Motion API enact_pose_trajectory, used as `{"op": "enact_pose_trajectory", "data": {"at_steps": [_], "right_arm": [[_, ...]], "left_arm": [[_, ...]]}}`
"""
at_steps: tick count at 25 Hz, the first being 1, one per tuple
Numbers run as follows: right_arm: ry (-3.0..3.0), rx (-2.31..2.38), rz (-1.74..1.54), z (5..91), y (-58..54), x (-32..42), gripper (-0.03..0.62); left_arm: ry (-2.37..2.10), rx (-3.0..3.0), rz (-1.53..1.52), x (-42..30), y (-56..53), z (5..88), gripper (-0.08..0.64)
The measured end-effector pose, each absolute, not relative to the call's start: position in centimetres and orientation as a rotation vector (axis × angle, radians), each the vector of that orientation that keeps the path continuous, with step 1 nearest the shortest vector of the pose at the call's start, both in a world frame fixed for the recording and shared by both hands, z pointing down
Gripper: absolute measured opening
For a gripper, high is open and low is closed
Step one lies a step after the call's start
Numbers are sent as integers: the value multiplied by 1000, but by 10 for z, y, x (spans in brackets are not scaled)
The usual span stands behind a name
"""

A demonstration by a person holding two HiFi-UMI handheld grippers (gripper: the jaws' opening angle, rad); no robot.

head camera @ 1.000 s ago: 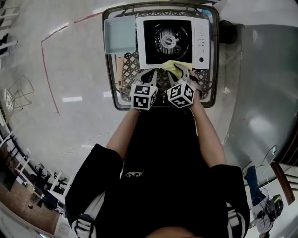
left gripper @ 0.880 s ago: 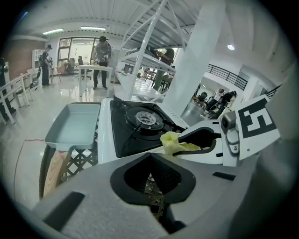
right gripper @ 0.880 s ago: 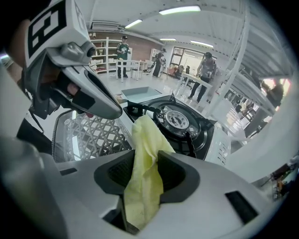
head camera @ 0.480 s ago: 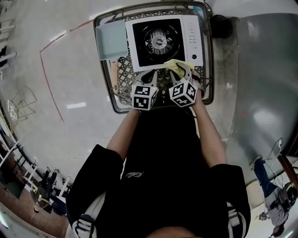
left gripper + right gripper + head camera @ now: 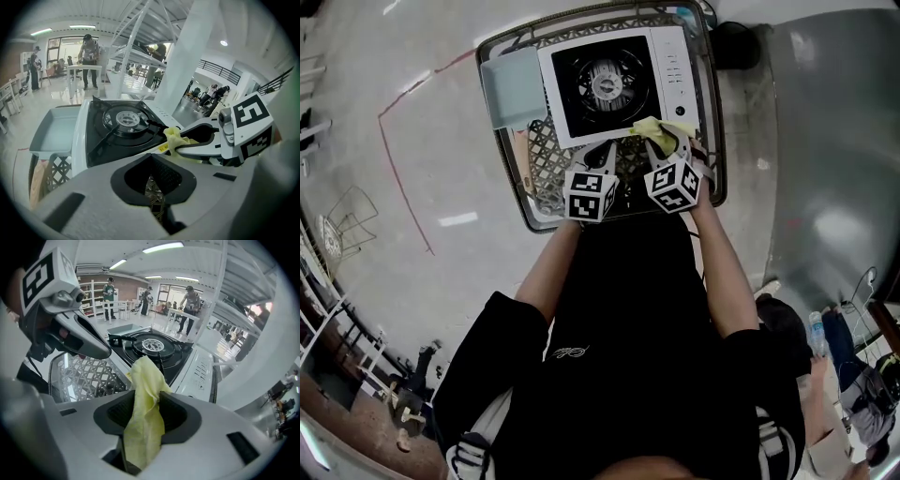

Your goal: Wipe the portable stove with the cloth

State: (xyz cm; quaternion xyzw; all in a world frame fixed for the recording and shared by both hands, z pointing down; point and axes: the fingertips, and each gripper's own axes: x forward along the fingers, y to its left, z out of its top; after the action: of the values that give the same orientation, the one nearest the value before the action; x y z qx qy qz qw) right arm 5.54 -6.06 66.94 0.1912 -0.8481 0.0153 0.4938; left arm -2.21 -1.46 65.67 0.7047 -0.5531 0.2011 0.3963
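Wiping is starting: the yellow fabric cloth [image 5: 143, 427] is pinched in the right gripper [image 5: 146, 401], jaws just eased wider; the left gripper [image 5: 152, 180] is closed, empty — the white portable stove [image 5: 605, 84] is to be swept next

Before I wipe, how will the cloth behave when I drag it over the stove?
The cloth folds and creases, so probably floppy: it should bunch rather than push flat. It looks thin and light. The right gripper pinches it, but the jaws have just been opening, so it might slip loose on the stove.
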Motion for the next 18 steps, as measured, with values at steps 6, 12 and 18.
{"op": "enact_pose_trajectory", "data": {"at_steps": [6, 12, 18], "right_arm": [[-2123, 572, 212, 664, -72, 67, 155], [-2157, 719, 443, 662, -84, 81, 102], [-2124, 815, 480, 663, -98, 97, 84]], "left_arm": [[-1380, 1806, 526, -12, -21, 658, 17], [-1388, 1814, 523, -11, -31, 652, 17], [-1409, 1808, 522, -16, -37, 644, 17]]}}
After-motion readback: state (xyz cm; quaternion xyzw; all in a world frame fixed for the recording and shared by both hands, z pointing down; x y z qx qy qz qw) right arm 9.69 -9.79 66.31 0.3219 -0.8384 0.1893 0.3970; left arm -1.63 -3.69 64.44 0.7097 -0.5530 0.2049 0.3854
